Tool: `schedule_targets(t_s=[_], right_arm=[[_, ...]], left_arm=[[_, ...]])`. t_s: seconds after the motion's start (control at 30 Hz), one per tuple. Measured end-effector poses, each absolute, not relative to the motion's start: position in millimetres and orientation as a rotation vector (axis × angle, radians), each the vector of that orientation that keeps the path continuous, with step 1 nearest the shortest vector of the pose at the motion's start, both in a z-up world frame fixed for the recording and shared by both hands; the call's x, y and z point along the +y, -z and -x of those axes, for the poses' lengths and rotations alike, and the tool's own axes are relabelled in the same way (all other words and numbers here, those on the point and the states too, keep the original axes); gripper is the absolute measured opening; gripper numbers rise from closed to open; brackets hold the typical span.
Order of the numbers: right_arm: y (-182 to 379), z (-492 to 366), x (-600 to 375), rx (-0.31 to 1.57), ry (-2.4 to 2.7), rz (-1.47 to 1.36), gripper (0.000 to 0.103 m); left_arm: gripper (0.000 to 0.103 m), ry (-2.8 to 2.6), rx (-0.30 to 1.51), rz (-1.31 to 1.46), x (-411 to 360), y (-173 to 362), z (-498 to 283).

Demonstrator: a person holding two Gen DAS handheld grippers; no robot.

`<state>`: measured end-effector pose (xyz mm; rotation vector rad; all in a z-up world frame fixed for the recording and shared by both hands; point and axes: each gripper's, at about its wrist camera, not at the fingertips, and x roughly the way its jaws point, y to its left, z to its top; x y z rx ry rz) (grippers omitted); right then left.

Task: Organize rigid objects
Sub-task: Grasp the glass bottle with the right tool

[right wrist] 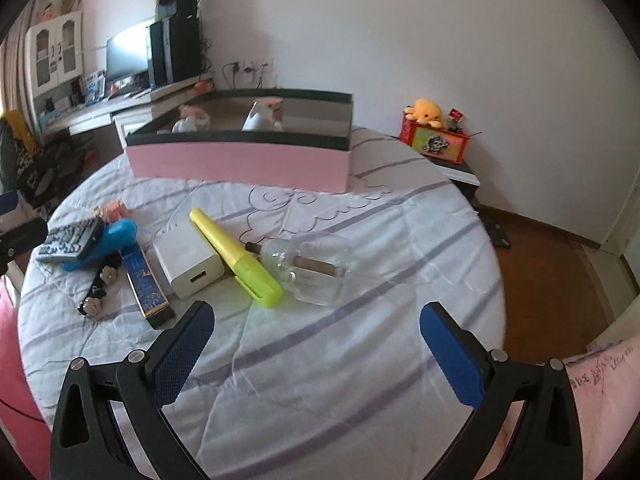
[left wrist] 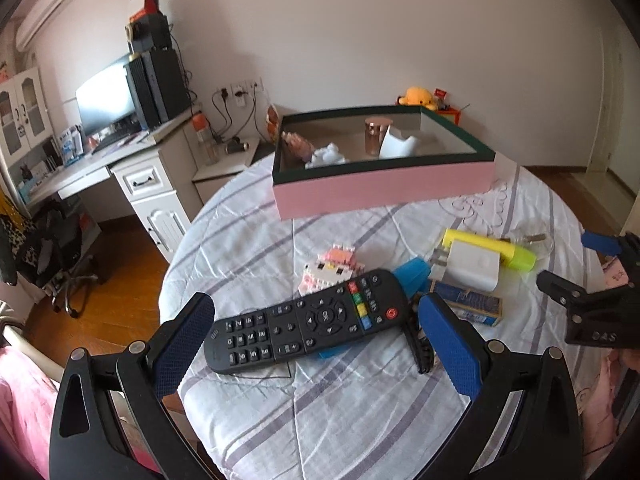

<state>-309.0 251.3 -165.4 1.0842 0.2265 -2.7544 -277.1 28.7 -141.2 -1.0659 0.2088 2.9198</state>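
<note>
Left wrist view: left gripper (left wrist: 316, 340) has jaws spread wide w/ nothing between the pads; it hovers over the black remote (left wrist: 308, 320), which lies roughly across the gap, so prob. lined up to take that next. Remote sits partly on a blue object (left wrist: 412, 276) and just in front of a pink/white block figure (left wrist: 330, 264). To its right lie a white charger (left wrist: 472, 266), a yellow highlighter (left wrist: 492, 248) and a blue patterned box (left wrist: 468, 304), all bunched close together on the quilt-covered surface (left wrist: 320, 408) — looks like a pile waiting to be sorted. Pink box (left wrist: 380, 192) at the far edge, lid off, already holds a copper-capped jar (left wrist: 376, 134), a white piece (left wrist: 398, 144) and small figures, so it's likely the target bin. Right gripper (left wrist: 592, 300) shows at the right edge; from here can't tell its state. Remote keys carry digits and "OK"; no brand legible.

Right wrist view: right gripper (right wrist: 316, 344) jaws also spread, empty, above bare quilt, pointing toward the highlighter and a clear glass bottle (right wrist: 312, 264) lying on its side w/ a brown stick through it. Black flower-trimmed strip (right wrist: 100, 284) beside the blue box. Faint writing on pink cloth (right wrist: 600, 368) at right, not readable.
</note>
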Motion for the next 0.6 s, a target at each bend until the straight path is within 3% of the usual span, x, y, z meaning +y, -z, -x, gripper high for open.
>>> schedule_targets(t_s=[0.1,0.43,0.47,0.5,0.57,0.6], right_arm=[[165.5,316.9,254.2,0.246,2.81,-1.076,0.103],[169.7,360.8,271.8,-0.021,2.727,-1.151,0.102],[169.4,362.4,273.4,-0.039,2.722,-1.15,0.096],[170.6,364.3,274.3,-0.048,2.708,-1.161,0.081],[175.2,366.9,276.1,-0.097,2.632,-1.171,0.062],[175.8,366.2,276.8,-0.113,2.612,-1.164,0.057]], left_arm=[[0.103,-2.92,0.206,1.094,24.4,146.5,278.2],[0.103,-2.916,0.221,1.14,19.5,157.0,282.7],[0.103,-2.912,0.222,1.143,19.6,157.8,282.5],[0.103,-2.91,0.22,1.143,20.2,158.6,282.1],[0.103,-2.903,0.211,1.144,20.8,159.3,281.5],[0.103,-2.897,0.207,1.144,21.7,159.7,281.2]])
